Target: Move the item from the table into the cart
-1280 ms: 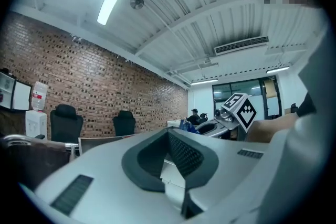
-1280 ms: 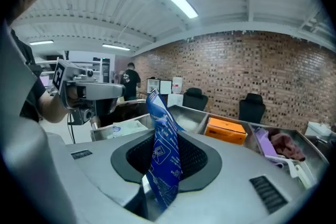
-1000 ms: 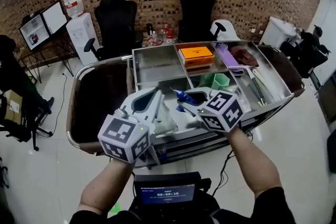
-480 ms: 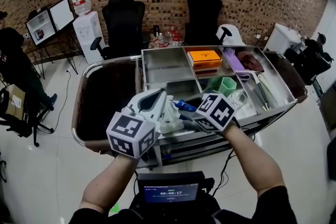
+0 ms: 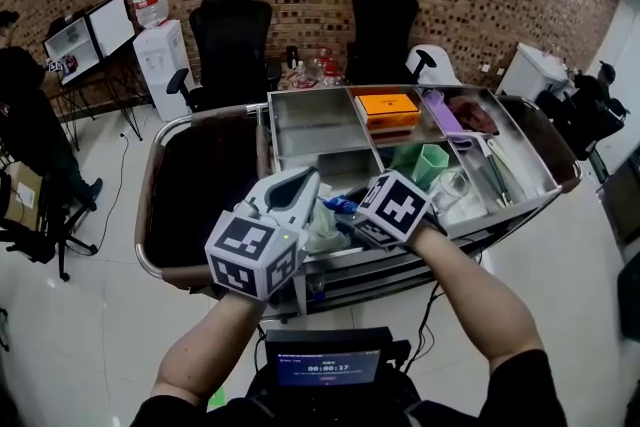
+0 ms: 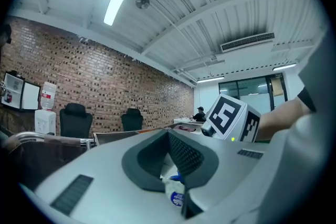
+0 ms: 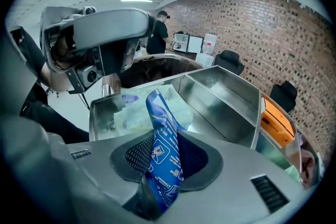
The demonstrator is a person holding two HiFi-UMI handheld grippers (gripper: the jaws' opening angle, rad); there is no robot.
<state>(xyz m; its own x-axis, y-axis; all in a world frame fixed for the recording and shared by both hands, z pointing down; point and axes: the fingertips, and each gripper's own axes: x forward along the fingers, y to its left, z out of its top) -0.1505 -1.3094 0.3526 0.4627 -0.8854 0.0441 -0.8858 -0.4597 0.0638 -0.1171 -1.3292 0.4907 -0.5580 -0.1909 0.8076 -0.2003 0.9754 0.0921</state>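
A blue printed packet point(image 7: 163, 139) stands upright between the pads of my right gripper point(image 7: 163, 161), which is shut on it. In the head view this gripper point(image 5: 342, 211) holds the packet point(image 5: 337, 205) over the front left compartment of the steel cart point(image 5: 310, 93). My left gripper point(image 5: 300, 183) hovers just left of it with its jaws shut and tilted upward. A pale plastic bag point(image 5: 325, 227) lies in that compartment below both grippers. It shows low between the left jaws point(image 6: 176, 194); I cannot tell whether they touch it.
Other compartments hold an orange box point(image 5: 388, 105), green cups point(image 5: 428, 163) and a purple item point(image 5: 440, 110). A dark bin point(image 5: 195, 185) hangs at the cart's left. Two black office chairs point(image 5: 230, 35) and a water dispenser point(image 5: 160, 55) stand behind it. A person point(image 5: 20, 115) sits at the far left.
My right gripper has carried the blue packet left and nearer, toward the left gripper. The left gripper has barely moved.
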